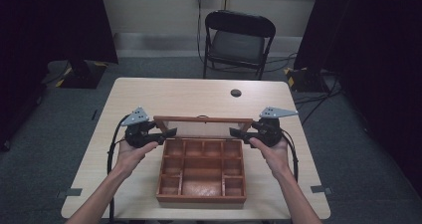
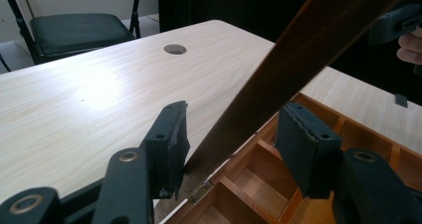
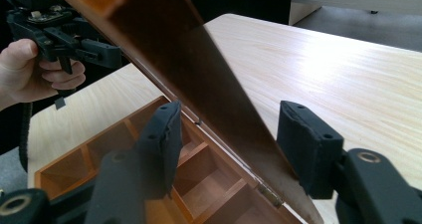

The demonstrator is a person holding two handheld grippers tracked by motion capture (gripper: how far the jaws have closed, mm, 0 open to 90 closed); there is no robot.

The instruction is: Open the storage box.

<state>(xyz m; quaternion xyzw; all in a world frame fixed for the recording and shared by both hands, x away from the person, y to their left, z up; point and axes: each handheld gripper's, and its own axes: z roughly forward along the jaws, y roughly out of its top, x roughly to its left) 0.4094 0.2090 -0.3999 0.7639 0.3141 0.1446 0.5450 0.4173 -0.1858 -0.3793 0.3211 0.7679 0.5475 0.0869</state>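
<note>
My left gripper [image 2: 229,149] sat at the left end of the raised lid [image 1: 203,126], its jaws straddling the lid's edge. In the left gripper view the near pad seemed to touch the wood low down by the hinge [image 2: 200,192], while the far pad stood clear of it, so I judged that nothing was clamped there yet. My right gripper [image 3: 226,144] mirrored it at the lid's right end, jaws spread on either side of the lid with a gap showing at both pads, holding nothing.

The lid stood tilted up on its back hinges, roughly upright and leaning a little over the box [image 1: 201,174]. That wooden box lay near the front edge of the table [image 1: 149,92], between my two hands, and every compartment I could see was empty. From the high view both grippers met the lid near its lower corners.

I could not tell from this alone whether I was opening or closing it. My reading was that the lid was about midway through its swing, flanked at both ends but not gripped. What remained was to pinch or push the lid and carry it all the way over, then let go.

Beyond the table a folding chair [image 1: 238,44] stood against the wall.
</note>
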